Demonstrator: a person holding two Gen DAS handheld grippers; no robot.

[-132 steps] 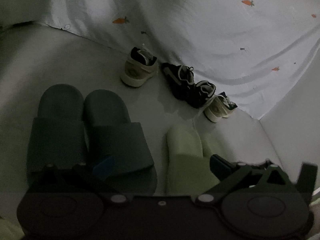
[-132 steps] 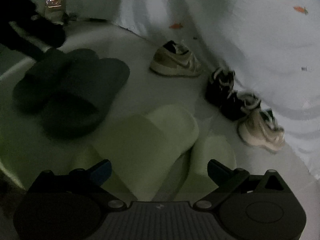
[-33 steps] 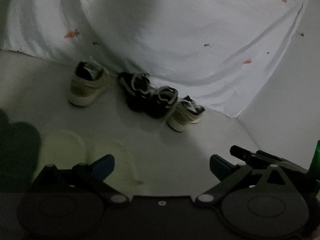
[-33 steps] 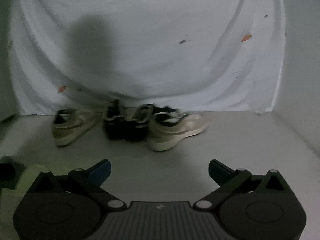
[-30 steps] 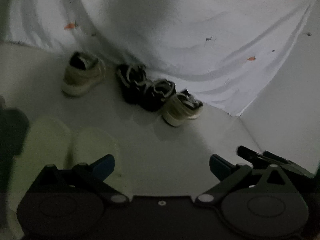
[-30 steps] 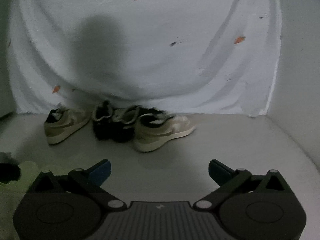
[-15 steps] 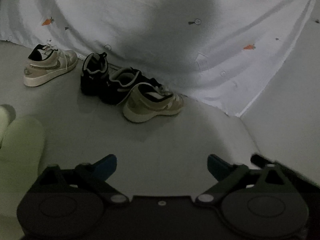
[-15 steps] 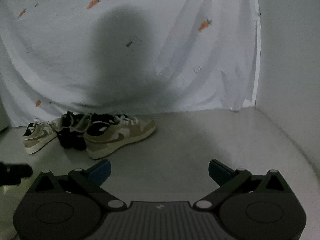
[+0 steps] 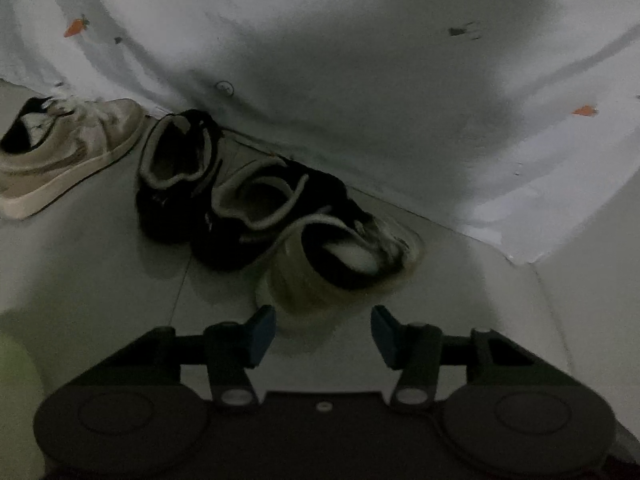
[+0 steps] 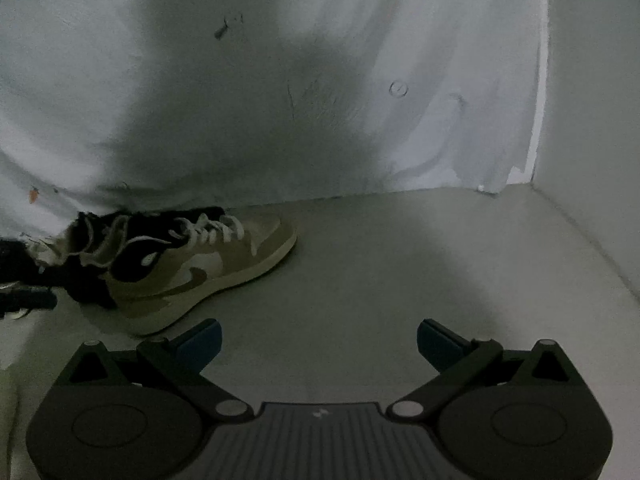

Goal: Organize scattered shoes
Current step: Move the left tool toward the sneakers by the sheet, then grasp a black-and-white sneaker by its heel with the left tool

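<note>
Sneakers line the foot of the carrot-print sheet (image 9: 360, 60) in my left wrist view: a tan sneaker (image 9: 332, 268) lies heel-first just ahead of my left gripper (image 9: 322, 330), whose fingers stand partly apart and close on nothing; two black sneakers (image 9: 224, 200) touch it on the left, and a second tan sneaker (image 9: 64, 156) lies further left. From my right wrist view, my right gripper (image 10: 318, 340) hangs wide open over bare floor (image 10: 400, 264), with the near tan sneaker (image 10: 208, 268) to its front left, toe pointing right, dark shoes crowded behind it.
</note>
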